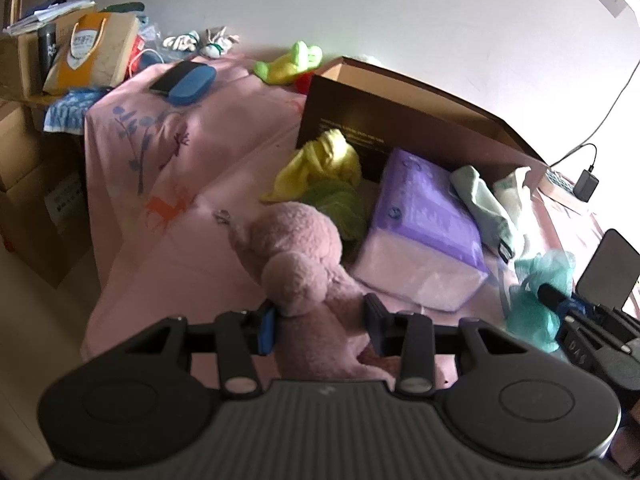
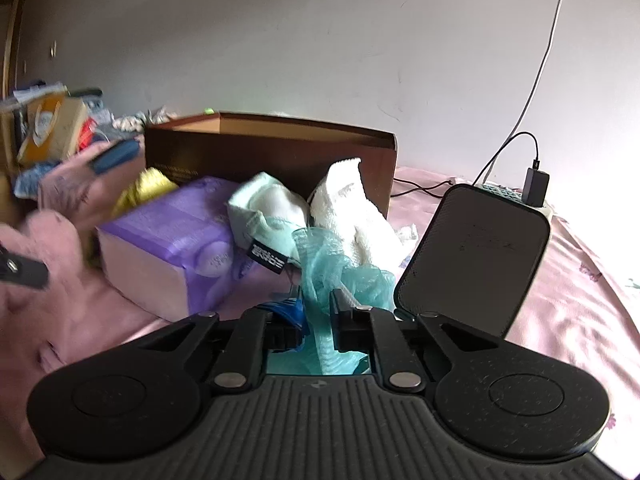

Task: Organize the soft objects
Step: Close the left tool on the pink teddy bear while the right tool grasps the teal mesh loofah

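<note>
My left gripper (image 1: pixel 320 320) is shut on a pink plush toy (image 1: pixel 304 256) that rests on the pink bedsheet (image 1: pixel 160 248); the toy also shows at the left of the right wrist view (image 2: pixel 44 236). My right gripper (image 2: pixel 316 312) is shut on a teal mesh bath sponge (image 2: pixel 336 264), which also shows in the left wrist view (image 1: pixel 536 300). A purple tissue pack (image 1: pixel 424 224), a yellow cloth (image 1: pixel 320 160), a green cloth (image 1: pixel 340 204), a mint towel (image 2: pixel 260 204) and a white towel (image 2: pixel 352 208) lie in front of a brown cardboard box (image 2: pixel 272 152).
A black phone-like device (image 2: pixel 472 256) stands at the right beside my right gripper. A charger and cable (image 2: pixel 536 184) lie behind it. A green plush (image 1: pixel 292 62), a blue case (image 1: pixel 192 82), bags and cartons (image 1: pixel 92 52) sit at the far left.
</note>
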